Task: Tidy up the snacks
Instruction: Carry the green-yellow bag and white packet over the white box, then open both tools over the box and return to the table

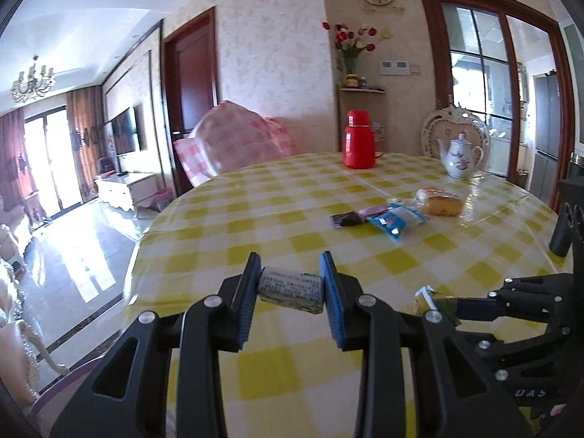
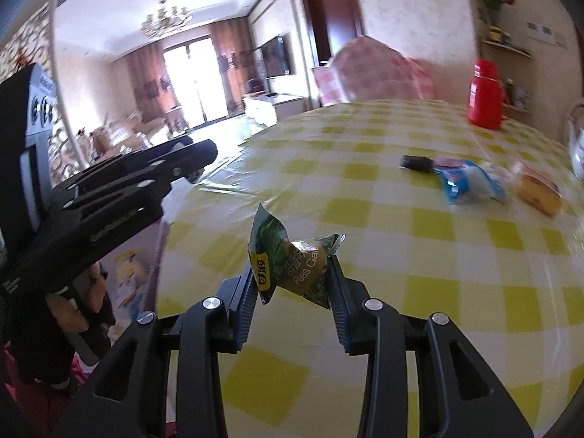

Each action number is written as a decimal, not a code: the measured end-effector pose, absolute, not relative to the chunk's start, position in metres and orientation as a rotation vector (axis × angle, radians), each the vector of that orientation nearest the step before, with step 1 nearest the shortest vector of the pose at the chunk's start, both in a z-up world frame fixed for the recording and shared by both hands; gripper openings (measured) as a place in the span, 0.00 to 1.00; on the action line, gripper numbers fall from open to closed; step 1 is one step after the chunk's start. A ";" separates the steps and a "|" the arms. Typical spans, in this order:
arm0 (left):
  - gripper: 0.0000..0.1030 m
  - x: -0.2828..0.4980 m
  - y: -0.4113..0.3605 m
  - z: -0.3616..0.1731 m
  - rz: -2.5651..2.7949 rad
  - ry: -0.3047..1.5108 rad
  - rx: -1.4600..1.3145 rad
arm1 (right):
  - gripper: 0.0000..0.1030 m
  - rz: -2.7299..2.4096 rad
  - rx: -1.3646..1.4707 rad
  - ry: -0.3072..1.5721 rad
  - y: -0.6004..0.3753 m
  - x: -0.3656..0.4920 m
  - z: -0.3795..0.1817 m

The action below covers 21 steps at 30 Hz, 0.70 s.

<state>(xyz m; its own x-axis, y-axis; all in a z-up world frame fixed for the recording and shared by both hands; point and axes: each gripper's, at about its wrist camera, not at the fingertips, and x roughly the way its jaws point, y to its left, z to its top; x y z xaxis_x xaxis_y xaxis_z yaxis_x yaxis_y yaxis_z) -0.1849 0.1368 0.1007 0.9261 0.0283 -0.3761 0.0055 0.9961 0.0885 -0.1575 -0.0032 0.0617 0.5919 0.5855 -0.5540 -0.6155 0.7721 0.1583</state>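
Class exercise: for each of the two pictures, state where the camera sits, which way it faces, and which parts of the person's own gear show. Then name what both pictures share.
Left wrist view: sits behind the left hand-held gripper, facing across the checked table toward the teapot; the fingers clamp a grey snack packet, and the right hand-held gripper shows at the right edge.
Right wrist view: sits behind the right hand-held gripper, facing the living room; it clamps a green pea packet, with the left tool at left.
Shared: table, red flask, the snack pile.

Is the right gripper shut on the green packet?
Yes. The right gripper pinches the green packet between both pads, above the table.
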 end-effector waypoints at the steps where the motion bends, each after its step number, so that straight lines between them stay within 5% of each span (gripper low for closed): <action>1: 0.33 -0.191 0.144 0.100 0.027 0.387 0.090 | 0.35 0.711 -0.060 0.623 0.002 -0.161 0.063; 21: 0.33 -0.267 0.280 0.078 0.323 0.478 0.073 | 0.36 1.072 -0.340 0.602 0.146 -0.262 0.050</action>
